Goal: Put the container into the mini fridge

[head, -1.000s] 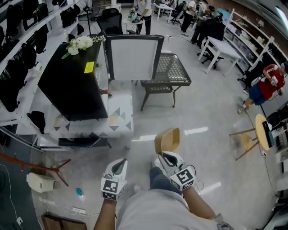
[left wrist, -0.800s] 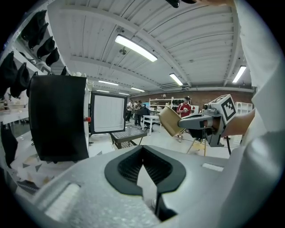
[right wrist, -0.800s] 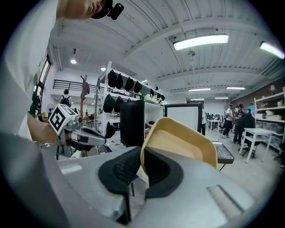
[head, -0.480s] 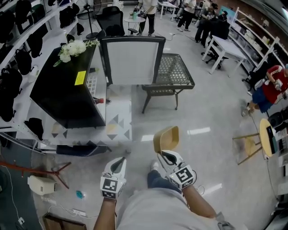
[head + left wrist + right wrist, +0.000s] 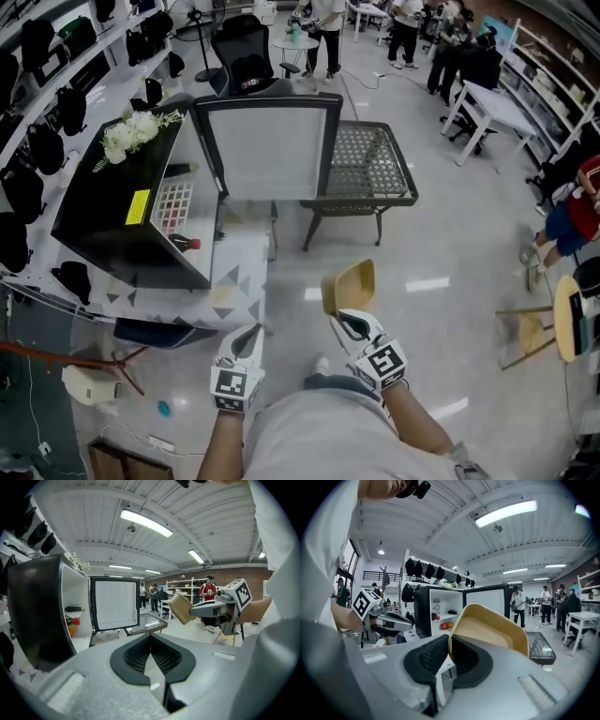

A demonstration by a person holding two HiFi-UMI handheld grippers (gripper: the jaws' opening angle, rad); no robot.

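Mini fridge [image 5: 98,211], black, with its door [image 5: 267,145] swung wide, stands on a low tabletop [image 5: 234,281] patterned with grey triangles. It is ahead of me and to my left in a busy workshop hall. The door's white inner panel faces me, and the white interior lies open to the right gripper view. A metal mesh table [image 5: 370,169] stands just beside the open door, on its right and partly behind it. White flowers [image 5: 131,136] lie on the far end of the fridge's top, and a yellow sticker [image 5: 138,206] sits nearer the middle.

The container [image 5: 349,286], an empty tan tub with rounded corners, hangs tilted on its side in the air over the pale floor. It is right of the tabletop's near corner and well apart from the fridge. My right gripper [image 5: 342,322] holds it by one wall, with one jaw inside the tub and one outside, clamped on the rim. My left gripper [image 5: 249,339] hangs low beside it, near the tabletop's corner. Its jaws are closed tip to tip and have nothing between them. The two grippers are level with each other and apart.

Inside the fridge a dark bottle [image 5: 452,612] lies on an upper shelf, and small red round things [image 5: 444,626] sit on the shelf below it. I cannot tell what they are.
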